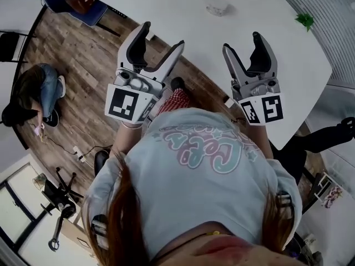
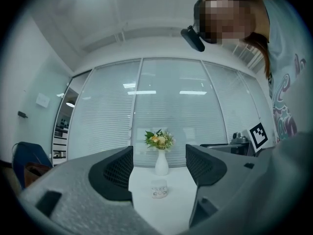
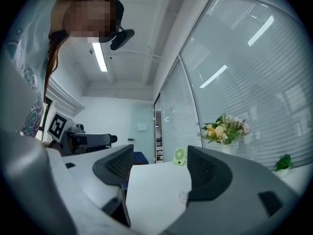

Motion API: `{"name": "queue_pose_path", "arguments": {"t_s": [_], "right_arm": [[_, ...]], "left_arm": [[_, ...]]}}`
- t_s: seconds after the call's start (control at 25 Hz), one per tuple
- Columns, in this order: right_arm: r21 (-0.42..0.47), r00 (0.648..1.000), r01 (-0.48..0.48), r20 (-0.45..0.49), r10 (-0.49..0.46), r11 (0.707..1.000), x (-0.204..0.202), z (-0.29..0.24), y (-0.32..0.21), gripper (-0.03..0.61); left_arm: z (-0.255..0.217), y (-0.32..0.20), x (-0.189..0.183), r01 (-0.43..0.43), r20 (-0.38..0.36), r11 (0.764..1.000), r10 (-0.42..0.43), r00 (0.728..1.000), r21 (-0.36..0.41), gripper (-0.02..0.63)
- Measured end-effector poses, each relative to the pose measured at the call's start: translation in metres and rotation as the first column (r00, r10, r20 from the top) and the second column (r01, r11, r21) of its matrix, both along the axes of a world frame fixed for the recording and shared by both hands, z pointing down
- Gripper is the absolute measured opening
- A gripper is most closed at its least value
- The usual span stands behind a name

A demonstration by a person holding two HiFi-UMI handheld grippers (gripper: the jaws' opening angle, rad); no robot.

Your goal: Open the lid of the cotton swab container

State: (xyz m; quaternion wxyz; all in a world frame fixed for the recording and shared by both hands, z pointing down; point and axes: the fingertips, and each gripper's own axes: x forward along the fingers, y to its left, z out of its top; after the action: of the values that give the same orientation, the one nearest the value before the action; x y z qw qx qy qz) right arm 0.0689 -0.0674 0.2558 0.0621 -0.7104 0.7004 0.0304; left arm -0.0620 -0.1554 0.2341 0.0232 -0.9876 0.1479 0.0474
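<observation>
Cotton swab container at 12 o'clock on white table, well apart from the tongs. Left gripper and right gripper both spread, empty. Likely light, slick plastic: steady the body, pinch the lid rim.

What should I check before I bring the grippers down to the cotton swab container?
1. Left gripper open, nothing between its jaws: ok.
2. Right gripper open, nothing between its jaws: ok.
3. Cotton swab container upright on the white table, apart from both grippers: ok.
4. Container lined up between the left gripper's jaws in the left gripper view: ok.
5. Lid closed: cannot tell, too small.
6. Vase of flowers behind the container, apart from it: ok.
</observation>
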Motion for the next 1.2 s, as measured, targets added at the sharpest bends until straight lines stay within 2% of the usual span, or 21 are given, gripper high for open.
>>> {"name": "queue_pose_path", "arguments": {"t_s": [0.24, 0.6, 0.88, 1.2], "right_arm": [[-0.006, 0.997, -0.074, 0.001, 0.074, 0.997, 0.023, -0.002, -0.039, 0.331], [-0.014, 0.984, -0.179, 0.008, 0.18, 0.984, 0.044, -0.001, -0.069, 0.331], [-0.016, 0.97, -0.243, 0.001, 0.243, 0.97, 0.056, -0.004, -0.075, 0.331], [-0.008, 0.971, -0.239, -0.018, 0.238, 0.971, 0.063, -0.011, -0.065, 0.331]], "left_arm": [[-0.001, -0.046, 0.033, -0.085, -0.011, 0.996, 0.085, 0.996, -0.01, 0.31], [-0.001, -0.084, 0.066, -0.204, -0.004, 0.979, 0.204, 0.979, -0.013, 0.309], [0.0, -0.094, 0.086, -0.29, -0.007, 0.957, 0.29, 0.957, -0.009, 0.308], [-0.004, -0.082, 0.103, -0.325, -0.021, 0.946, 0.325, 0.945, 0.008, 0.308]]}}
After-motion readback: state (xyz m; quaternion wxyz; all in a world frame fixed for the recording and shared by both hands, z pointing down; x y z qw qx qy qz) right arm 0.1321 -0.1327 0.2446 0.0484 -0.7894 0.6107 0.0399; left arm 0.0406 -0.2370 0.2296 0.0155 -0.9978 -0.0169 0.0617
